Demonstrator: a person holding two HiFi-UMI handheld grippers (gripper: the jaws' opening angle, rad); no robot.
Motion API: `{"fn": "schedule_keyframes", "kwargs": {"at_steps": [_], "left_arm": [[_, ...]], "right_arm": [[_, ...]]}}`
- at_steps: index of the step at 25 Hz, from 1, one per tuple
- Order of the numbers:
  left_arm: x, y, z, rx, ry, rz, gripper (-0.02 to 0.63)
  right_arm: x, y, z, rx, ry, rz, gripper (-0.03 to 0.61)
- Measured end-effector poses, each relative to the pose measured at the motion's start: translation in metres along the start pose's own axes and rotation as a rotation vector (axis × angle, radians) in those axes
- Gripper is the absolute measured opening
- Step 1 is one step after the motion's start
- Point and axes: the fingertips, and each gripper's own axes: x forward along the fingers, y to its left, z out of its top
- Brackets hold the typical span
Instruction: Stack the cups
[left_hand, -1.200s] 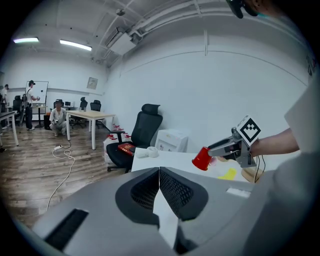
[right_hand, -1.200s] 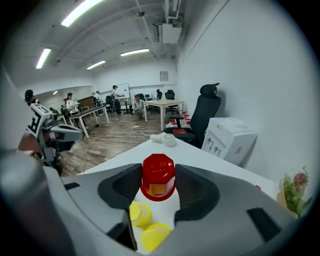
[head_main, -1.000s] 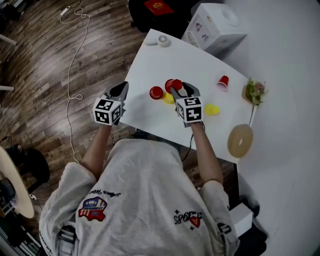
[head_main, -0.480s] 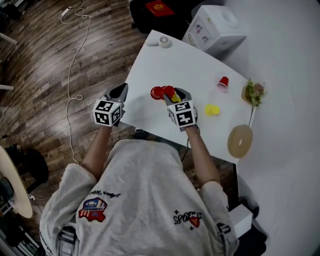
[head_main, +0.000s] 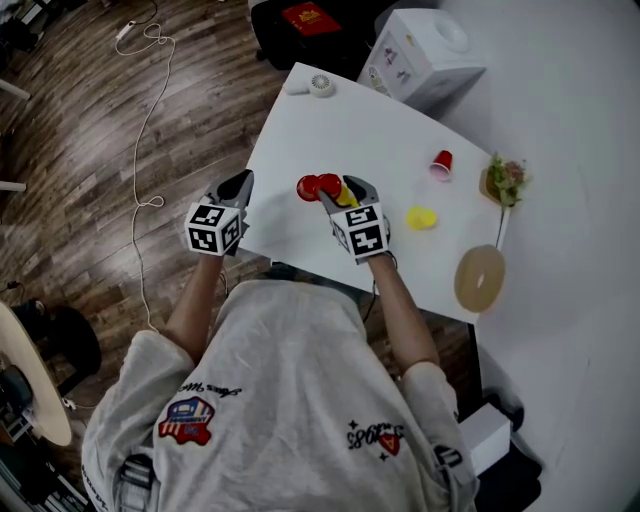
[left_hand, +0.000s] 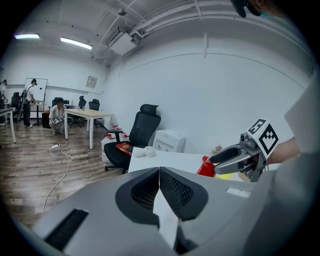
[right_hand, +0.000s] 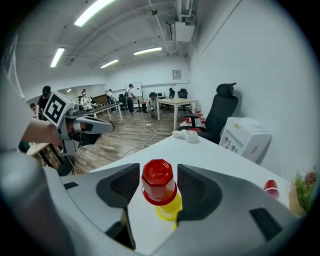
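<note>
Cups (head_main: 330, 183) stood on a white table (head_main: 330, 125). Far to the left, a thin cable (head_main: 150, 110) lay in loops on the wood floor (head_main: 70, 200). Next came the left gripper (head_main: 243, 182), at the table's left edge. Its jaws were pressed together, with nothing between them. It was well apart from every cup.

A bit more to the right, a lone red cup (head_main: 307, 187) sat on the table. Just beside it was a pair. A top cup (right_hand: 159, 181), red and turned upside down, sat on a bottom cup (right_hand: 171, 207), which was yellow. This pair stood right between the jaws of the right gripper (head_main: 346, 196). Those jaws had just been opening. They were spread, and a thin gap showed beside the top cup, so the pads did not squeeze it. The pair stood by itself on the table, near the edge close to the person (head_main: 280, 400).

More to the right, a second yellow cup (head_main: 421, 217) sat alone. Past it, nearer the far side, stood a small red cup (head_main: 441, 164), well apart from the rest. At the table's right edge was a little plant (head_main: 506, 180). Closer to the person was a round tan ring (head_main: 480, 281).

At the far end of the table lay a small white fan (head_main: 320, 85). Behind the table stood a white box (head_main: 425, 50) and a black chair (head_main: 300, 35) with a flat red thing (head_main: 310, 14) on it.
</note>
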Motion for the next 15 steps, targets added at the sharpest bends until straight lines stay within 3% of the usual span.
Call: {"fn": "schedule_keyframes", "kwargs": {"at_steps": [7,11,15], "left_arm": [[0.016,-0.013,0.011,0.017,-0.003,-0.046,0.006],[0.028,-0.027,0.016,0.032,0.001,-0.079,0.006],[0.036,-0.039,0.017,0.043,0.005,-0.105,0.006]], "right_arm": [[-0.031,-0.033,0.007,0.079,-0.076,-0.105,0.238],[-0.056,-0.082,-0.02,0.183,-0.084,-0.226,0.236],[-0.092,-0.143,-0.069,0.333,-0.07,-0.403,0.236]]}}
